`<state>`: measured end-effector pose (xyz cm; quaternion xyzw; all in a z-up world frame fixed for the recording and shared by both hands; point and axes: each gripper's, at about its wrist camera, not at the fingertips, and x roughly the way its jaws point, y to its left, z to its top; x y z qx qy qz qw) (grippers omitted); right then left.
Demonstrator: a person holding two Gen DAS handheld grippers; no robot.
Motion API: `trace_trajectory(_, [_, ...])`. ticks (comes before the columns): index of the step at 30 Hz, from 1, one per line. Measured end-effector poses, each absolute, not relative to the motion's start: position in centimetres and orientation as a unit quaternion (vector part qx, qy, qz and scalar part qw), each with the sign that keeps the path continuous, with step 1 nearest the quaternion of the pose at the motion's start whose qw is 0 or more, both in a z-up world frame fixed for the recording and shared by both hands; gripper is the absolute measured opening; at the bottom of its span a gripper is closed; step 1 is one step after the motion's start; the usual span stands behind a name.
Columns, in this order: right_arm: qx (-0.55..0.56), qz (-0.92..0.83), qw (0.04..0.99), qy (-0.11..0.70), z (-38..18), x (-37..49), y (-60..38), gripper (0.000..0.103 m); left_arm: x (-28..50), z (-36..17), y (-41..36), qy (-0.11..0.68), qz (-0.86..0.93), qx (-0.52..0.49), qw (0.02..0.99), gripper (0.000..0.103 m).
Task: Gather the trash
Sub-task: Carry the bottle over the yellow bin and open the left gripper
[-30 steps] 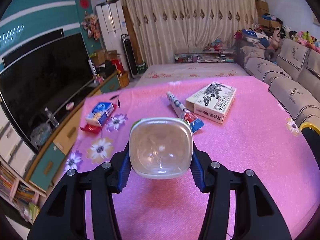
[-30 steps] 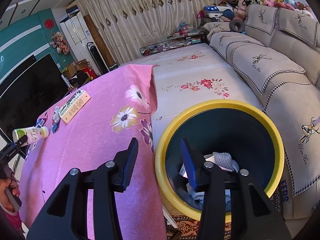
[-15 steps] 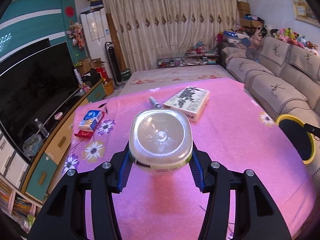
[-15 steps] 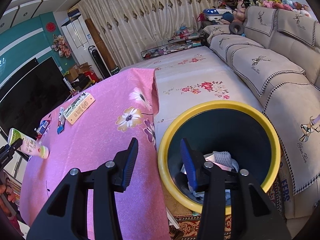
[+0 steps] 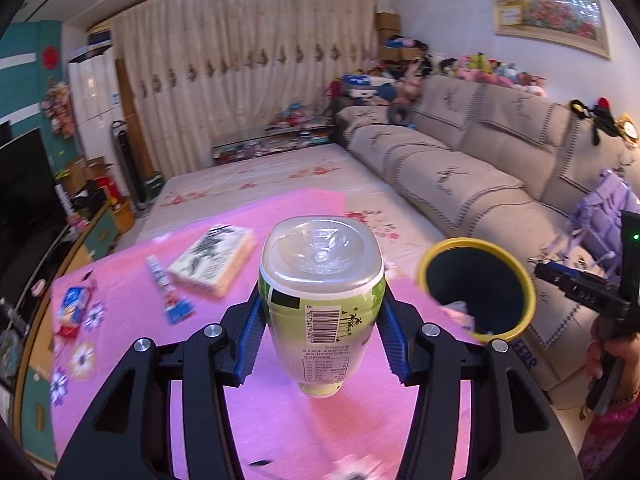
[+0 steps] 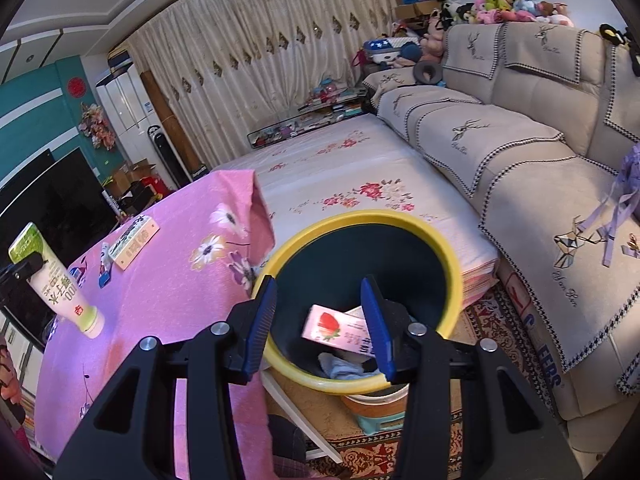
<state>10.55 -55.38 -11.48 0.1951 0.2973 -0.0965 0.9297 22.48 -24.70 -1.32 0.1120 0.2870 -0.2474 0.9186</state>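
1. Swung toward the sofa side since a second ago, the left gripper (image 5: 320,308) now has the yellow-rimmed bin (image 5: 476,288) in its view to the right of the bottle, where before only the rim's edge showed at the far right.
2. Its blue ribbed pads clamp a plastic bottle (image 5: 320,300) by the body. The bottle is rounded-square, with a clear dimpled base facing the camera, a green and white label with a barcode, and its cap end pointing down above the pink cloth.
3. In the right wrist view the same bottle (image 6: 52,280) hangs tilted at the far left, over the table (image 6: 168,288).
4. The right gripper (image 6: 320,320) stands with jaws apart and nothing between them, poised above the bin (image 6: 360,216). Inside the dark bin lie a pink strawberry carton (image 6: 332,326) and crumpled paper.
5. On the pink flowered tablecloth, beyond the bottle, lie a flat printed box (image 5: 212,258), a slim tube (image 5: 168,292) just beside it, and a small blue packet (image 5: 72,308) near the left edge. All are blurred.
6. The bin sits just off the table's right edge. No object lies on the cloth between bottle and bin.
7. A beige quilted sofa (image 5: 480,168) runs behind the bin, and a floral-covered low surface (image 6: 360,168) stretches beyond the table.
8. A hand (image 5: 612,356) grips the right tool's handle at the far right.
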Motion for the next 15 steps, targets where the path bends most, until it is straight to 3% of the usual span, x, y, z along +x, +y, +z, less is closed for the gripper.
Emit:
trace_trajectory(8, [0.206,-0.129,0.925,0.291,-11.8,8.0,-58.5,0.042,22.7,-1.5,-35.5,0.282,-0.327,0.112,0.895,0.051])
trace_trajectory(15, [0.211,-0.156,0.920,0.289,-12.3,6.2,-60.6,0.042,24.7,-5.1,-44.4,0.320,-0.369,0.121,0.864,0.051])
